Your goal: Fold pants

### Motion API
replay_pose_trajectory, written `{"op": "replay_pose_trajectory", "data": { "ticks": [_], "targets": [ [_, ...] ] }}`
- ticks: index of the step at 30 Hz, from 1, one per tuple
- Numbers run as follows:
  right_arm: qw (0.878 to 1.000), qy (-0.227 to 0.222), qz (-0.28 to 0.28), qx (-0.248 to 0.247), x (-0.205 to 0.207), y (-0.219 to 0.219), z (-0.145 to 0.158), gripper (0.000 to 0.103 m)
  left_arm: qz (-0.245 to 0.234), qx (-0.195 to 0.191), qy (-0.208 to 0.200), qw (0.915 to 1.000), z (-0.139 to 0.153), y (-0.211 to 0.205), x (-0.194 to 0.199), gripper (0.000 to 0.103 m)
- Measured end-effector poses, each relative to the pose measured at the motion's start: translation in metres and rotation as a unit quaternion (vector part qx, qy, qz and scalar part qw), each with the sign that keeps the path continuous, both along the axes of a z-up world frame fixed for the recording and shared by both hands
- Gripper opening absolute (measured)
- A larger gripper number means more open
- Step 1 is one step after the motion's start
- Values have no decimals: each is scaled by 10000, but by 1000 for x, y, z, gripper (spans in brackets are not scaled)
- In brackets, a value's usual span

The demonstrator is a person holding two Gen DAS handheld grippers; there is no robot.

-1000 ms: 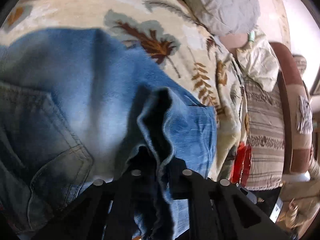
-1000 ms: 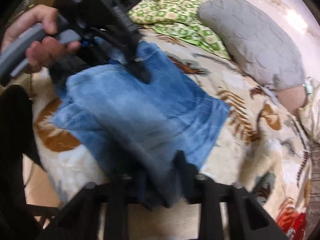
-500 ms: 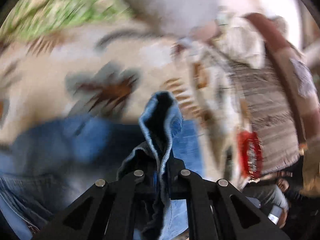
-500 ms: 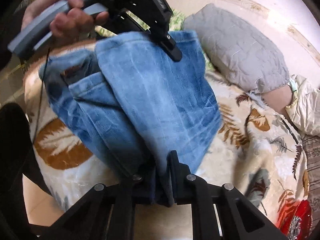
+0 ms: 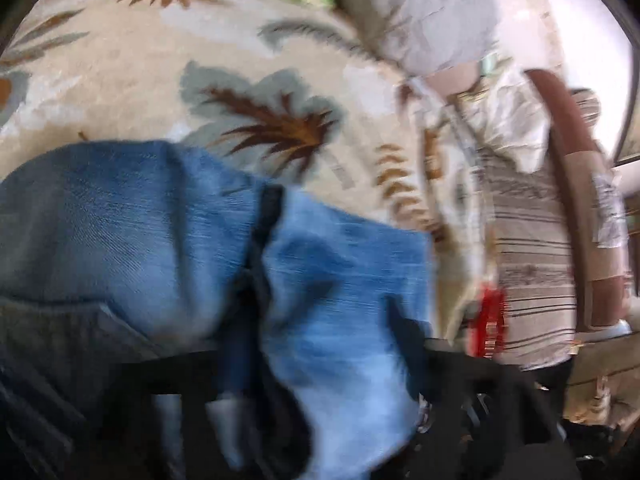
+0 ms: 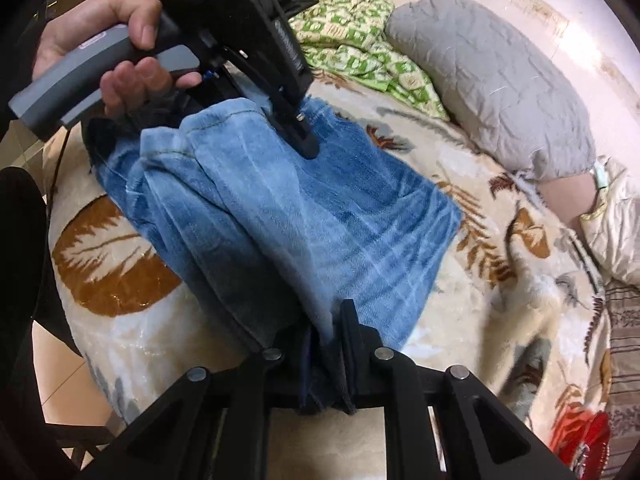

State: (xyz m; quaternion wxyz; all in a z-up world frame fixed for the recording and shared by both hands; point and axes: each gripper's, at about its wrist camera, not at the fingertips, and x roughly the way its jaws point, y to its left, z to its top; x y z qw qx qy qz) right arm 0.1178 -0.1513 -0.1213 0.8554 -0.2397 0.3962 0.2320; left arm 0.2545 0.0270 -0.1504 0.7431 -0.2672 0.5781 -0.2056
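1. The blue jeans (image 6: 304,216) lie folded on a leaf-patterned blanket (image 6: 492,320) spread over the bed, their far edge towards the grey pillow (image 6: 492,80).
2. The left gripper (image 6: 310,142) sits on the far upper part of the denim, held by a hand (image 6: 108,52); its jaws are opening and stand wide, and in its own blurred view the cloth (image 5: 340,292) lies loose between the fingers, not pressed by either.
3. The right gripper (image 6: 330,340) meets the near edge of the jeans, and a bunched fold of denim sits in the narrow gap between its fingers. Its jaws are opening, and the pads appear to have come off the fabric.
4. A green checked quilt (image 6: 360,40) lies beyond the jeans beside the pillow.
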Motion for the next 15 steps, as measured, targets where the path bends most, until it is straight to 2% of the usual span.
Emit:
{"op": "replay_pose_trajectory", "data": {
  "ticks": [1, 2, 3, 10, 15],
  "targets": [
    [10000, 5, -63, 41, -2, -3, 4, 62, 40, 113, -145, 9998, 10, 2, -5, 100],
    [9998, -39, -147, 154, -5, -9, 12, 75, 82, 260, -299, 9992, 20, 4, -10, 100],
    [9992, -129, -175, 333, -10, -16, 19, 83, 106, 352, -422, 9984, 29, 7, -15, 100],
    [9942, -173, -440, 971, -19, -44, 53, 83, 695, 436, -1139, 9901, 85, 63, -59, 101],
    [9917, -241, -423, 1190, -18, -45, 62, 83, 1216, 334, -1449, 9814, 104, 112, -100, 101]
  ]
}}
